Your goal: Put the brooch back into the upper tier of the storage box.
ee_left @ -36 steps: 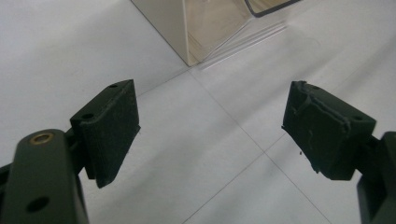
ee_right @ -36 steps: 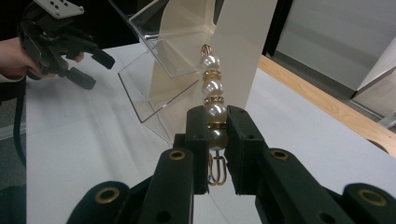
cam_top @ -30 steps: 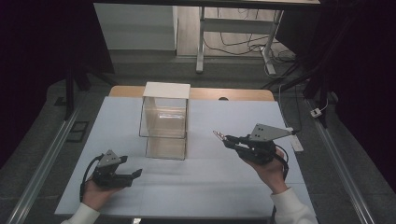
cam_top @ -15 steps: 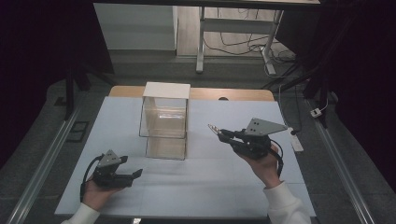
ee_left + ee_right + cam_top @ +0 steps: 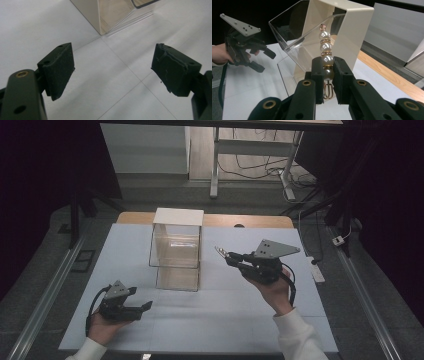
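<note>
A clear display box [image 5: 176, 252] with a white top and back stands upright on the white mat [image 5: 235, 315], left of centre. Just right of the box my right gripper [image 5: 234, 259] hovers, shut on a short pearl strand [image 5: 221, 252] with gold links. In the right gripper view the pearl strand [image 5: 325, 46] sticks up from between the pads of the right gripper [image 5: 328, 72], pointing at the box's [image 5: 352, 37] open side. At the front left my left gripper [image 5: 144, 306] rests open and holds nothing. Its left gripper view shows the left gripper [image 5: 112, 67] over bare mat, the box's corner [image 5: 100, 15] ahead.
A wooden table edge [image 5: 250, 221] runs behind the mat. A small white object [image 5: 317, 272] lies at the mat's right edge. Metal rails [image 5: 45, 305] flank the table on both sides. Bare mat stretches between the two hands.
My right gripper has carried the pearl strand leftward and slightly upward, closer to the box. The left gripper has stayed where it was.
</note>
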`<action>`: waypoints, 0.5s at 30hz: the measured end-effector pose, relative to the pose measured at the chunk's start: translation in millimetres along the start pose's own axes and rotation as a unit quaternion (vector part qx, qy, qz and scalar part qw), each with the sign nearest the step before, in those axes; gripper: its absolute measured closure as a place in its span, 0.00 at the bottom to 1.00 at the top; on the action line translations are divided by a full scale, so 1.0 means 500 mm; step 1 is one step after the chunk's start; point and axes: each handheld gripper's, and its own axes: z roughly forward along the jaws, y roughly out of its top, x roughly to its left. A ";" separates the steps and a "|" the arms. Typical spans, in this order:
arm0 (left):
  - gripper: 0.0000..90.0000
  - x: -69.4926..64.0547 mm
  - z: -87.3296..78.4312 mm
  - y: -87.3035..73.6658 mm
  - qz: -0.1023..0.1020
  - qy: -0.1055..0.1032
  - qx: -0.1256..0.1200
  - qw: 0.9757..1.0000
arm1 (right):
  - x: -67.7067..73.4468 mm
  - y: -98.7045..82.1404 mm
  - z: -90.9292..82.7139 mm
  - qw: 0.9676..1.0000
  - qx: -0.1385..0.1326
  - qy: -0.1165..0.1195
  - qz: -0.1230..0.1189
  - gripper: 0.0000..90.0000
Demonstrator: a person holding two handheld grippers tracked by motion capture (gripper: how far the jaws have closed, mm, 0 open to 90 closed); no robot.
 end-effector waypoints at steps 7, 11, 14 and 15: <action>0.20 0.000 0.001 0.000 0.000 0.000 0.000 1.000 | 0.002 0.020 0.012 1.000 -0.004 -0.001 -0.004 0.87; 0.20 0.000 0.001 0.000 0.000 0.001 0.000 1.000 | 0.003 0.030 0.018 1.000 -0.003 0.000 -0.006 0.87; 0.20 0.000 0.001 -0.001 0.000 0.001 0.000 1.000 | 0.006 0.040 0.026 1.000 -0.007 0.002 -0.008 0.87; 0.20 0.000 0.001 -0.001 0.000 0.000 0.000 1.000 | 0.007 0.042 0.028 1.000 -0.007 0.003 -0.008 0.87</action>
